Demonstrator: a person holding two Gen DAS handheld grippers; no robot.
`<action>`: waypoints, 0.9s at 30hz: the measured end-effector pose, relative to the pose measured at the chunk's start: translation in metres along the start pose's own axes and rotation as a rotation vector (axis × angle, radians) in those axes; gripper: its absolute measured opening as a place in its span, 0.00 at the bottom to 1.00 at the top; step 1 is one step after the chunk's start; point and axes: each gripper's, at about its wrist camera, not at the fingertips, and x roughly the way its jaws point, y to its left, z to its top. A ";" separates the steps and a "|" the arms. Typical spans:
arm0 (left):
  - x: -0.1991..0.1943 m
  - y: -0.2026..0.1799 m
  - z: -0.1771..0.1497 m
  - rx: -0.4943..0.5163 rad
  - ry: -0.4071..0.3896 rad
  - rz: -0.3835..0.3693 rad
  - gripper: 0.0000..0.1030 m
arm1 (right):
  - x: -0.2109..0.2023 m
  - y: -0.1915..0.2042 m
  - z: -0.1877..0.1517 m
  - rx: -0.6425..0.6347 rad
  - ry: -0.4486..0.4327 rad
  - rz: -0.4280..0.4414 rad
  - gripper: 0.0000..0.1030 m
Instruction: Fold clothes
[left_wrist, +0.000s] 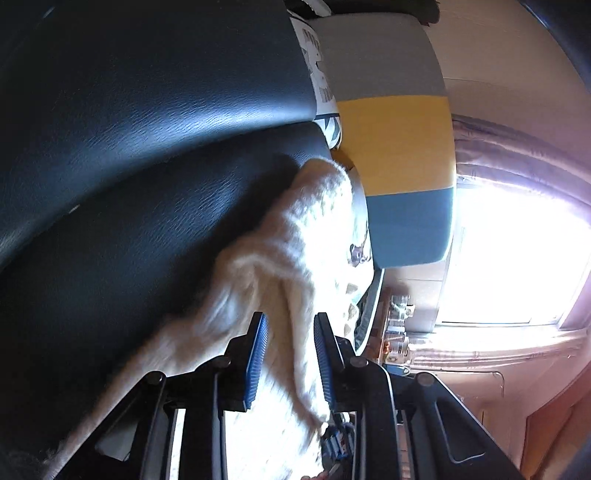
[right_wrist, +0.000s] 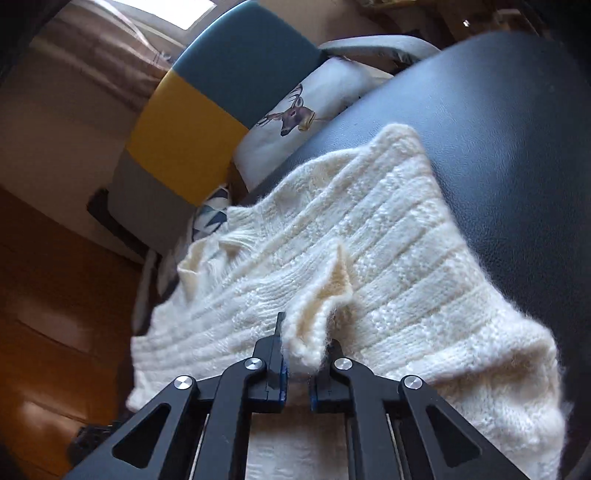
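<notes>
A cream knitted sweater (right_wrist: 369, 240) lies spread over a black leather seat (right_wrist: 498, 129). My right gripper (right_wrist: 304, 350) is shut on a raised fold of its near edge, and the knit bunches up between the fingers. In the left wrist view the same sweater (left_wrist: 306, 229) is blurred and stretches away along the black leather (left_wrist: 147, 147). My left gripper (left_wrist: 290, 354) stands open, its blue pads (left_wrist: 258, 358) apart on either side of a ridge of the knit. That ridge runs between them without being pinched.
A grey, yellow and teal striped cushion (right_wrist: 192, 129) and a white deer-print pillow (right_wrist: 295, 110) lean at the seat's far end. The striped cushion (left_wrist: 399, 147) also shows beside a bright window (left_wrist: 509, 251). Wooden floor (right_wrist: 55, 295) lies below the seat's left edge.
</notes>
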 end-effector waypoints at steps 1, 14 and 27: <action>0.000 0.001 0.003 0.001 -0.002 0.000 0.24 | 0.000 0.003 0.000 -0.026 -0.002 -0.017 0.08; 0.024 -0.005 0.026 -0.092 -0.017 -0.027 0.29 | -0.023 0.049 0.027 -0.198 -0.050 0.011 0.08; 0.032 -0.022 0.022 0.236 -0.030 0.166 0.06 | 0.014 0.000 0.019 -0.122 0.001 -0.077 0.08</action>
